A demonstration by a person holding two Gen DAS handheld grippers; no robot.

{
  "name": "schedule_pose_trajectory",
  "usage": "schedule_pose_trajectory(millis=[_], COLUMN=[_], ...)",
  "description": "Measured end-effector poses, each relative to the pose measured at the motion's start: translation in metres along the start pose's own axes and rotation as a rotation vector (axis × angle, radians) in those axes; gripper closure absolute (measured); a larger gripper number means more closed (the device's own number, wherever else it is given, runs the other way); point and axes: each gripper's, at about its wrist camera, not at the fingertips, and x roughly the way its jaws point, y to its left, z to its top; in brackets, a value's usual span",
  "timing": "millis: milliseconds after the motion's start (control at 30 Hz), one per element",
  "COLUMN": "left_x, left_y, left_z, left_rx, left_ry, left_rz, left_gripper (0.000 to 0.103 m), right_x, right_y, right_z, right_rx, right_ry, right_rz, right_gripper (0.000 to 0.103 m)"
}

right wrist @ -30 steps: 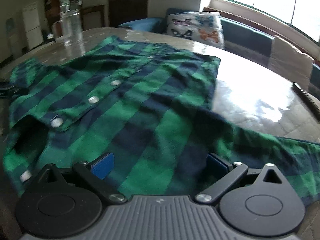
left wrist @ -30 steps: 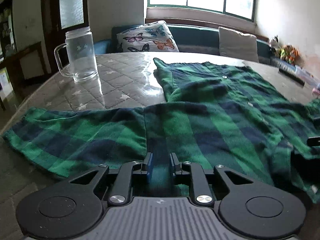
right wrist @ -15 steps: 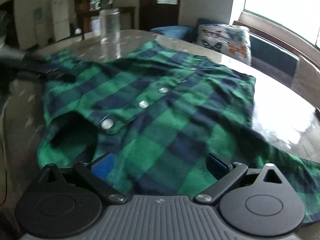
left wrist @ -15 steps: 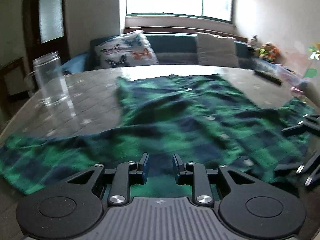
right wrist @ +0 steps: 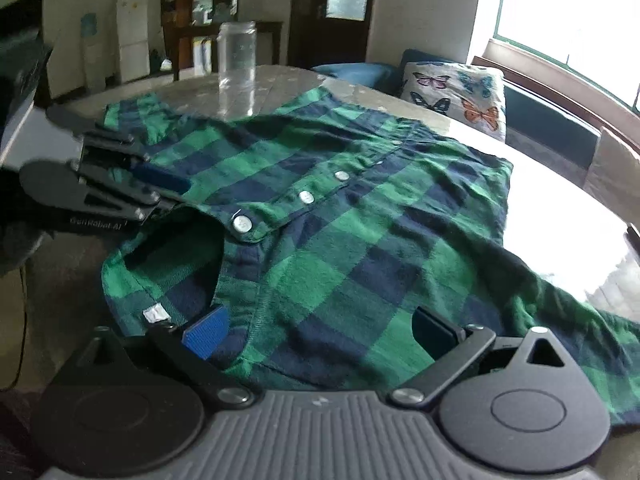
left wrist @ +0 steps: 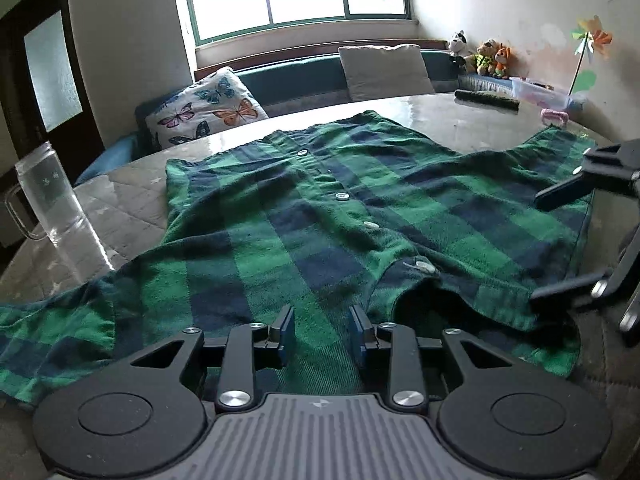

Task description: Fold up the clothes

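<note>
Green and navy checked flannel, a shirt [left wrist: 320, 216], lies spread button-side up over most of the table [left wrist: 132, 196] in front of us, its collar end nearest to us and its hem toward the far edge. One sleeve trails off to the left in the left wrist view, and the other runs off to the right in the right wrist view. White buttons run in a line down the placket.

Our left gripper [left wrist: 321, 330] sits low over the shoulder cloth just left of the collar opening; its jaws are opening, a narrow gap showing between the blue pads, with the cloth lying under and between them but not pinched. In the right wrist view this same gripper [right wrist: 160, 190] appears at the left, its fingers reaching onto the fabric beside the collar.

Our right gripper [right wrist: 320, 328] stands wide apart, released, its pads to either side of the shoulder cloth right of the collar, gripping nothing. From the left wrist view its fingers [left wrist: 568, 192] show at the right edge.

A glass mug [left wrist: 44, 196] stands on the table beyond the left sleeve, clear of the shirt. A butterfly cushion [left wrist: 204, 110] rests on the bench behind the table
</note>
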Motion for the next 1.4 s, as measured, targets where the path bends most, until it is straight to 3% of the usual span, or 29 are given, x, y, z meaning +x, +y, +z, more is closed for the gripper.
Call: schedule_pose_trajectory(millis=[167,300,500,667,900,1200,1400], left_x=[-0.012,-0.018,-0.01,0.001,0.014,0.025,0.031], left_y=[0.002,-0.003,-0.024,-0.043,-0.058,-0.07,-0.079], left_z=[0.008,0.022,0.037,0.046,0.052,0.056,0.06], left_rx=[-0.013,-0.019,-0.002,0.025,0.043,0.061,0.077], left_ry=[-0.018,-0.052,-0.059,-0.045,-0.019,0.007,0.012], left_rz=[0.018,0.004,-0.04,-0.071,-0.087,-0.107,-0.122], left_gripper=[0.055,0.049,0.046,0.046,0.046,0.046,0.046], right_x=[-0.027,-0.039,-0.045,-0.041,-0.041,-0.052,-0.047], right_y=[-0.037,-0.086,-0.172,-0.231,-0.283,-0.328,-0.334], right_z=[-0.007,-0.021,-0.048,-0.068,-0.086,-0.101,-0.108], right_rx=[0.132,0.252,0.43,0.549,0.608,0.685,0.7], right_ry=[-0.038,-0.04,-0.032,-0.017,-0.016,-0.027,-0.018], right_rz=[-0.049,-0.151,-0.337,-0.382,-0.457,-0.619,-0.62], right_gripper=[0.005,0.009,0.023,0.035,0.039,0.039,0.042])
